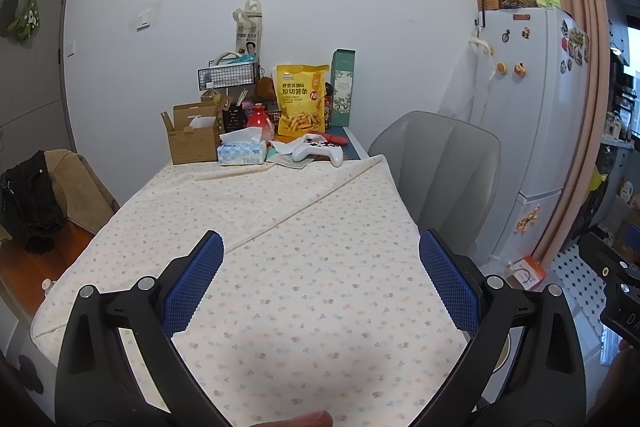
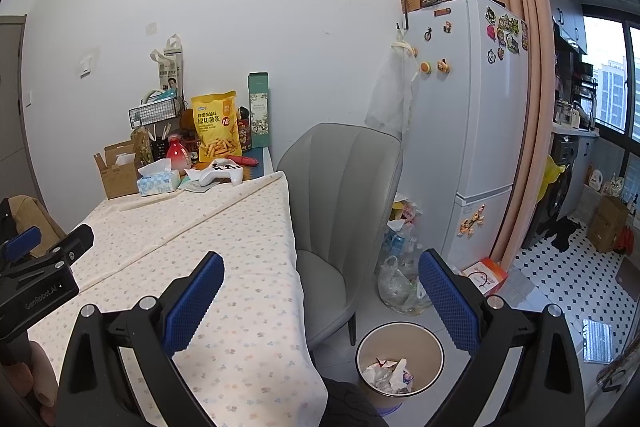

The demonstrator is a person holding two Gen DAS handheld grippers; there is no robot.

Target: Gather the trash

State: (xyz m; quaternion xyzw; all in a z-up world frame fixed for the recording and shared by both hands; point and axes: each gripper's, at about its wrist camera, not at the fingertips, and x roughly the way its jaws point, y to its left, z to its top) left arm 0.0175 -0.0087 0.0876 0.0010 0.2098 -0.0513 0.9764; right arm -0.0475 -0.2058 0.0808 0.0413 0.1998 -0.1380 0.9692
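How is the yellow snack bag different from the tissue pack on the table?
The yellow snack bag stands upright by the wall; the tissue pack lies flat, nearer the cloth. The bag looks sealed; the pack is open, a tissue poking out. Both sit at the table's far end.

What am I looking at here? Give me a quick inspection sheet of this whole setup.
Surface: table under a flowered cloth, near part bare.
Job's things: trash bin on the floor holding crumpled wrappers; crumpled tissue at the far end.
Clutter: tissue pack, game controller, snack bag, cardboard box.
Grippers: left gripper and right gripper open, empty.
Cables: nothing seen.
Surroundings: grey chair, fridge, curtain.
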